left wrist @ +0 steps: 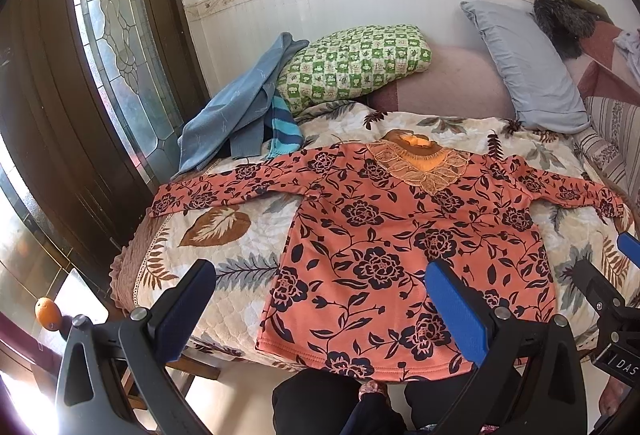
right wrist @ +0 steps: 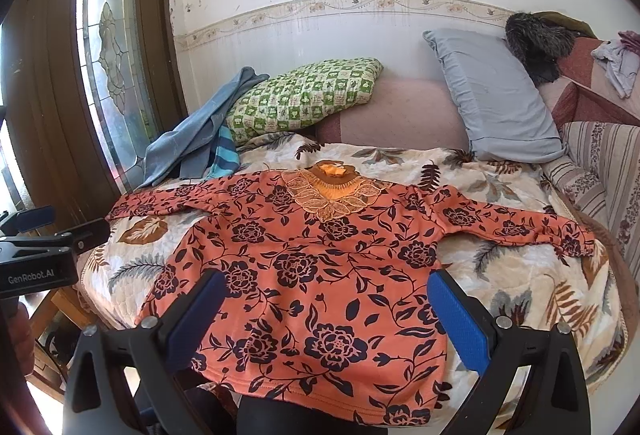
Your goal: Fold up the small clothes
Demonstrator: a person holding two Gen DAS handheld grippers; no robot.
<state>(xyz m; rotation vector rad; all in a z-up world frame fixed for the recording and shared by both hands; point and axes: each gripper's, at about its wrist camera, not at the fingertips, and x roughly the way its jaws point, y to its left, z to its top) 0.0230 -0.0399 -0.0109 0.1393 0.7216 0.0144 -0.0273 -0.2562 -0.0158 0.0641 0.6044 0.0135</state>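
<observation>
An orange long-sleeved top with dark flowers (left wrist: pixel 384 247) lies flat and face up on the bed, both sleeves spread out, hem at the near edge; it also shows in the right wrist view (right wrist: pixel 320 275). My left gripper (left wrist: pixel 320 299) is open and empty, held above the hem's left part. My right gripper (right wrist: pixel 324 307) is open and empty above the lower middle of the top. The right gripper shows at the right edge of the left wrist view (left wrist: pixel 612 299), and the left gripper at the left edge of the right wrist view (right wrist: pixel 48 235).
A leaf-patterned quilt (left wrist: pixel 224 275) covers the bed. Blue clothes (left wrist: pixel 236 115), a green checked pillow (left wrist: pixel 352 67) and a grey pillow (left wrist: pixel 524 67) lie at the back. A wooden door with glass (left wrist: pixel 112 35) stands left. My dark-trousered legs (left wrist: pixel 340 403) are at the bed's near edge.
</observation>
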